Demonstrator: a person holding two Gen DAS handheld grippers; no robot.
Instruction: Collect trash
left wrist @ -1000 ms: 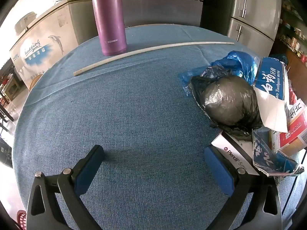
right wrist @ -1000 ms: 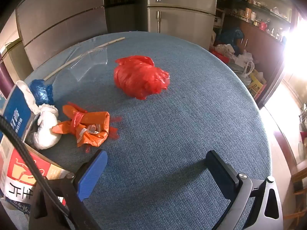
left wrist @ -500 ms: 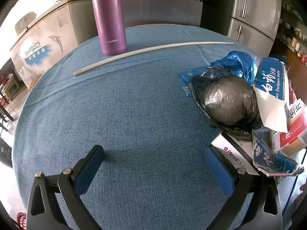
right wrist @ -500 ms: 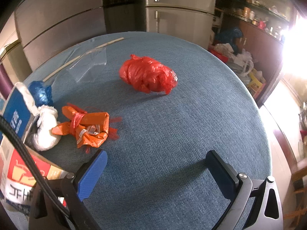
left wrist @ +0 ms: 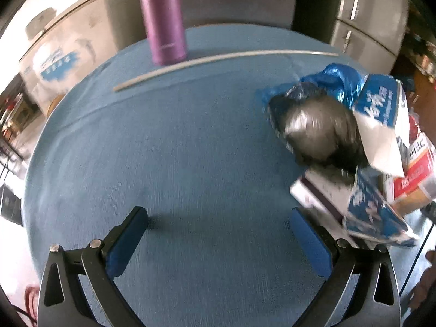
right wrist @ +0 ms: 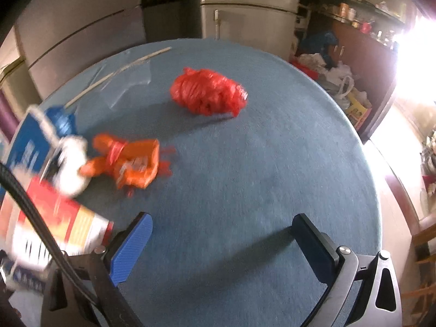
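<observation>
Left tool [left wrist: 219, 224] spread wide, empty, low over blue counter [left wrist: 177, 150]. Black bag [left wrist: 317, 130] at 2 o'clock, cartons [left wrist: 381, 117] piled beside it. Flask [left wrist: 163, 19] at 12. Right tool [right wrist: 222, 230] agape, empty. Red bag [right wrist: 208, 91] at 12, orange bag [right wrist: 130, 158] at 10, apart.

We see a round surface [left wrist: 190, 141] covered in blue cloth, and at its far edge a purple flask [left wrist: 163, 16] stands upright. Just in front of the flask a long pale rod [left wrist: 218, 57] lies flat across the cloth. Behind the surface we make out a white chest freezer [left wrist: 68, 54] with a blue mark on its side and a grey fridge [right wrist: 245, 13], while cluttered shelves [right wrist: 362, 8] run along the right wall
</observation>
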